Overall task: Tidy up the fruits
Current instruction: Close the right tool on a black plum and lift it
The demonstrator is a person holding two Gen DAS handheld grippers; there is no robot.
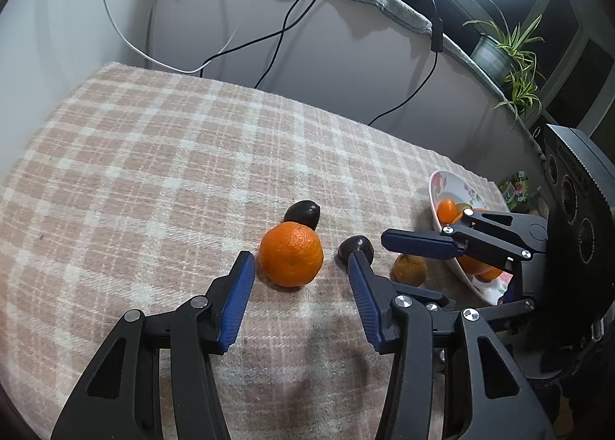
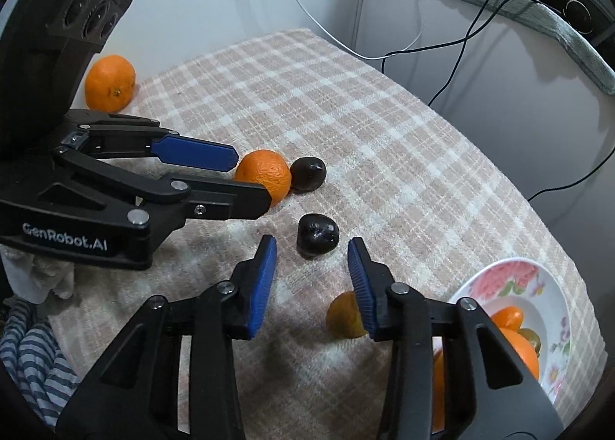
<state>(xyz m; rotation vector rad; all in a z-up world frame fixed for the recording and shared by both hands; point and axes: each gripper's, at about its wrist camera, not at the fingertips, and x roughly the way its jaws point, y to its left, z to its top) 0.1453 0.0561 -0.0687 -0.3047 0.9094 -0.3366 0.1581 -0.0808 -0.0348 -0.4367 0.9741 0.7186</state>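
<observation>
An orange [image 1: 291,254] sits on the checked cloth [image 1: 153,155] just ahead of the left gripper [image 1: 301,278], a little toward its left finger, with the blue pads [image 1: 238,299] spread wide and nothing between them. Right behind that orange, touching it, is a dark avocado [image 1: 303,213].

A second dark avocado [image 2: 318,234] lies straight ahead of the right gripper [image 2: 312,265], just past its fingertips; this gripper is also spread apart and empty. From the left wrist camera the same avocado [image 1: 355,248] peeks out past the tip of the left gripper's right finger.

A duller, yellowish orange [image 2: 345,315] rests close in by the right gripper's right finger, partly hidden behind the pad. In the left wrist view it lies [image 1: 409,269] off to the right of the left gripper, beneath the right gripper's fingers.

Farther to the right of the right gripper is a flowered white bowl [image 2: 511,278] holding several orange fruits, mostly hidden behind the finger and linkage. From the left wrist view, the bowl [image 1: 447,182] lies to the right, beyond the right gripper [image 1: 407,267].

Another orange [image 2: 110,83] sits well off to the left, at the far edge of the cloth near the wall, beyond the left gripper [image 2: 246,182].

A striped fabric [image 2: 27,359] lies at the table's near left edge. Black and white cables [image 1: 284,29] hang down the wall behind the table.
</observation>
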